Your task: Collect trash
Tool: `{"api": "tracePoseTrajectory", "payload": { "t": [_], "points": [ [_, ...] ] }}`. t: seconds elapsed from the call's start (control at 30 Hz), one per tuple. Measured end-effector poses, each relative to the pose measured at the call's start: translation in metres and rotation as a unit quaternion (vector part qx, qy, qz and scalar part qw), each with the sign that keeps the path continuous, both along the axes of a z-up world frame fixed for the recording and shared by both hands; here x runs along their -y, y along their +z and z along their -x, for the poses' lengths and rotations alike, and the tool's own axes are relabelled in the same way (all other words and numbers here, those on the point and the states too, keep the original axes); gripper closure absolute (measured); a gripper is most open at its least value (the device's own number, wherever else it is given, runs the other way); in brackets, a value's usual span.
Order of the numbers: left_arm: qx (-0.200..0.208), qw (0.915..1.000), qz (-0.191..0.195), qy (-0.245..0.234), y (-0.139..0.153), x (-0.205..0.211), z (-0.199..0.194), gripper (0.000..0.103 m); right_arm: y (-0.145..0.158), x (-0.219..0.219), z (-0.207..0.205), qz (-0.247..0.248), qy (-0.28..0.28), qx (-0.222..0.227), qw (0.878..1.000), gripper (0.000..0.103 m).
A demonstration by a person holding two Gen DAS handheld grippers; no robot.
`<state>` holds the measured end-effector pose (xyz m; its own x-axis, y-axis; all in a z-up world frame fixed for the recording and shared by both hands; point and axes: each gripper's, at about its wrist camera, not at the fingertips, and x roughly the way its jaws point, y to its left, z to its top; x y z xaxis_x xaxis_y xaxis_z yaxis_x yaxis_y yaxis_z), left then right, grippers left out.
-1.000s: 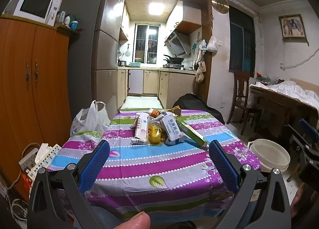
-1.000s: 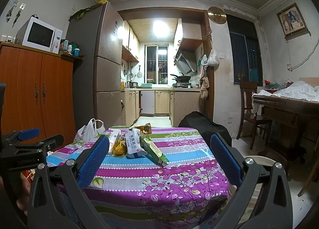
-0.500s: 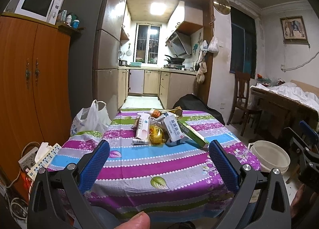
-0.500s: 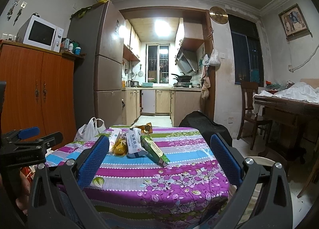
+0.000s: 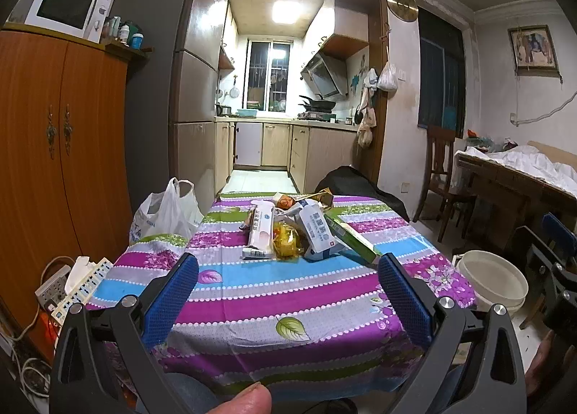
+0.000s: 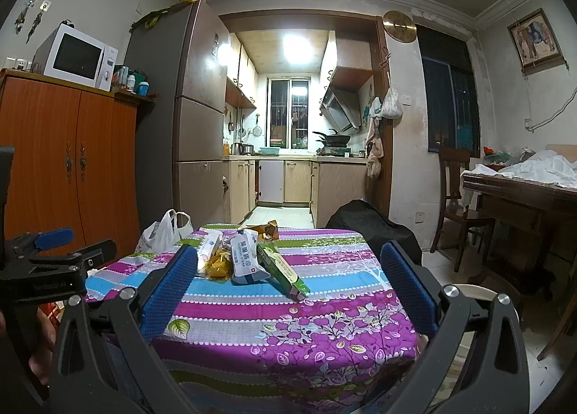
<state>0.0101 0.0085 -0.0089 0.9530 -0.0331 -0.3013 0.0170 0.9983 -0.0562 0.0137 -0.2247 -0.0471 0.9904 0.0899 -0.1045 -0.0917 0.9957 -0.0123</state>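
A pile of trash lies at the far middle of the striped tablecloth (image 5: 252,291): a white tube-shaped pack (image 5: 262,233), a yellow crumpled wrapper (image 5: 287,241), a white and blue box (image 5: 319,232), a long green box (image 5: 351,239) and a gold wrapper (image 5: 322,196). The same pile shows in the right wrist view, with the yellow wrapper (image 6: 219,264), the white box (image 6: 247,257) and the green box (image 6: 283,271). My left gripper (image 5: 286,291) is open and empty, above the table's near edge. My right gripper (image 6: 288,291) is open and empty, also short of the pile.
A white bucket (image 5: 492,278) stands on the floor right of the table. A white plastic bag (image 5: 164,212) sits left of the table by an orange cupboard (image 5: 54,147). Power strips and cables (image 5: 61,284) lie at lower left. A wooden chair (image 6: 456,194) and desk stand right.
Both grippers have shifted only slightly; the view of the pile is almost the same. Both stay open and empty.
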Motion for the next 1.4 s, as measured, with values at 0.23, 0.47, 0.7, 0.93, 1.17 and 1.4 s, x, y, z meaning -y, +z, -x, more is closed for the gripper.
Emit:
{"api": "tracePoseTrajectory", "payload": {
  "t": [0.23, 0.47, 0.7, 0.93, 1.17, 1.4],
  "points": [
    [-0.01, 0.9999, 0.002, 0.003, -0.006, -0.003, -0.009, 0.004, -0.002, -0.004, -0.007, 0.006, 0.005, -0.008, 1.0, 0.005],
    [-0.025, 0.9997, 0.002, 0.002, -0.018, -0.011, -0.039, 0.004, -0.004, -0.006, -0.03, 0.017, 0.02, -0.028, 0.999, 0.005],
    [-0.083, 0.9966, 0.002, 0.002, -0.037, -0.046, -0.111, 0.004, -0.016, -0.008, -0.08, 0.034, 0.081, -0.087, 0.992, 0.005],
    [-0.171, 0.984, 0.042, -0.028, -0.063, -0.092, -0.218, 0.004, -0.034, -0.006, -0.139, 0.017, 0.123, -0.16, 0.979, 0.039],
    [-0.248, 0.9625, 0.099, -0.051, -0.095, -0.102, -0.341, 0.004, -0.061, -0.001, -0.17, 0.0, 0.122, -0.207, 0.971, 0.039],
    [-0.284, 0.9537, 0.081, -0.057, -0.117, -0.087, -0.398, 0.016, -0.071, 0.001, -0.2, 0.001, 0.134, -0.234, 0.963, 0.038]
  ]
}}
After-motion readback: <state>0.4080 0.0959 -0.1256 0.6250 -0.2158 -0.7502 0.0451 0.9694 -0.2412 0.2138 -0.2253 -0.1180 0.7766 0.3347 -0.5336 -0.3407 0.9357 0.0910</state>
